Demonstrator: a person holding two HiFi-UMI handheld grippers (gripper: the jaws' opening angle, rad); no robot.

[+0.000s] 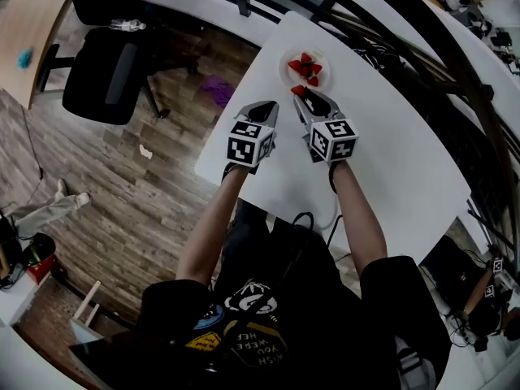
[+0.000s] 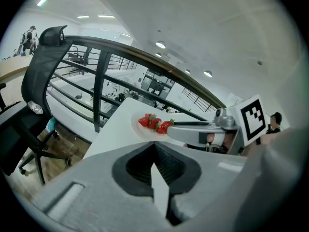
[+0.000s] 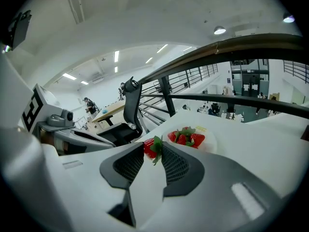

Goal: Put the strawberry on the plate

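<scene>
Your right claw (image 3: 153,147) pinches the strawberry (image 3: 147,149) just short of the plate (image 3: 212,142), left claw (image 2: 154,147) pressed together empty; open early and it rolls across the tabletop (image 3: 253,139).

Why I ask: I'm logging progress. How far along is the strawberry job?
Done: a few strawberries already lie on the plate. In hand: the right hand-held gripper is shut on another strawberry, at the plate's near edge. The left hand-held gripper is shut and empty. Left: set that strawberry on the plate and open the jaws.
</scene>
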